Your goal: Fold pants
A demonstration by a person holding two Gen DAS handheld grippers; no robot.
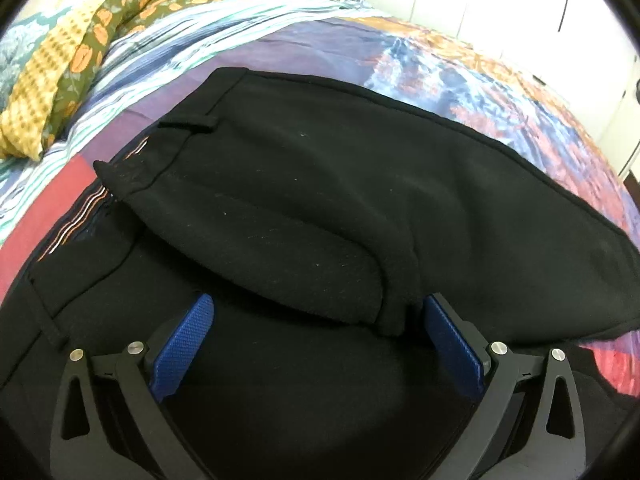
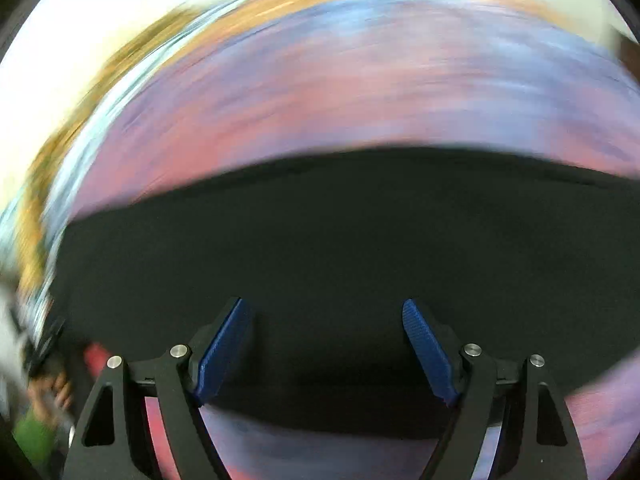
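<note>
the black pants (image 1: 320, 184) lie spread on the bed (image 1: 500, 80), over its patchwork cover, with one flap already doubled over near the waistband (image 1: 136, 184). a crumpled floral cloth (image 1: 92, 40) sits well beyond the waistband, toward the wall. my left gripper (image 1: 316, 344) hangs over the pants just below that folded flap, jaws wide, nothing between the blue pads (image 1: 182, 348). my right gripper (image 2: 326, 344) stands wide too, empty, above the near edge of the pants — its view is smeared, so i can't place it along the leg.

the cloth looks soft, light and limp — it should sag and crease rather than hold a line, and a pinch may slide if i catch only one layer. i'd judge the best holds are the thicker parts: the waistband seam and a hem or side seam, taken through all layers.
</note>
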